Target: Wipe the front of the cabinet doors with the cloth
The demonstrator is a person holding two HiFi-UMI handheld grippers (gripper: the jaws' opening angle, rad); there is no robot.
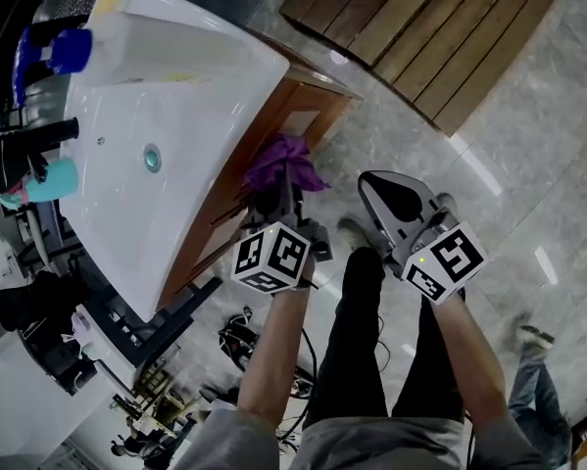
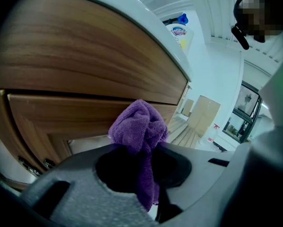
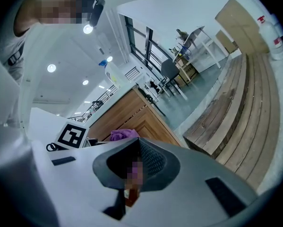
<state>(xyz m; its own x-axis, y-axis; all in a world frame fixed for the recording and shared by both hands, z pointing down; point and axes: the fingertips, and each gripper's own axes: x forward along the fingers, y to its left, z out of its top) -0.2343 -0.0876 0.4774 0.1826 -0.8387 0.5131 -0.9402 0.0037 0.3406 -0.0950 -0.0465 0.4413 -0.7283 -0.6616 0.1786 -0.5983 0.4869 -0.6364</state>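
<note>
Wooden cabinet doors (image 2: 61, 112) below a white sink (image 1: 175, 96) face the left gripper (image 2: 143, 150), jaws clamped on a bunched purple cloth (image 2: 139, 124). Its length runs along the jaws, wad towards the door. The right gripper (image 3: 134, 164) is beside it, jaws together, empty.

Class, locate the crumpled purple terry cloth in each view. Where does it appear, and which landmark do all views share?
Head view: purple terry cloth at centre, beside the brown wooden cabinet.
Left gripper view: cloth central, pinched in the left hand-held gripper.
Right gripper view: small patch, left of centre.
Shared landmark: that cabinet.

Marble floor (image 1: 440, 164) — wooden decking (image 1: 420, 27), cabinet (image 1: 308, 116)
</note>
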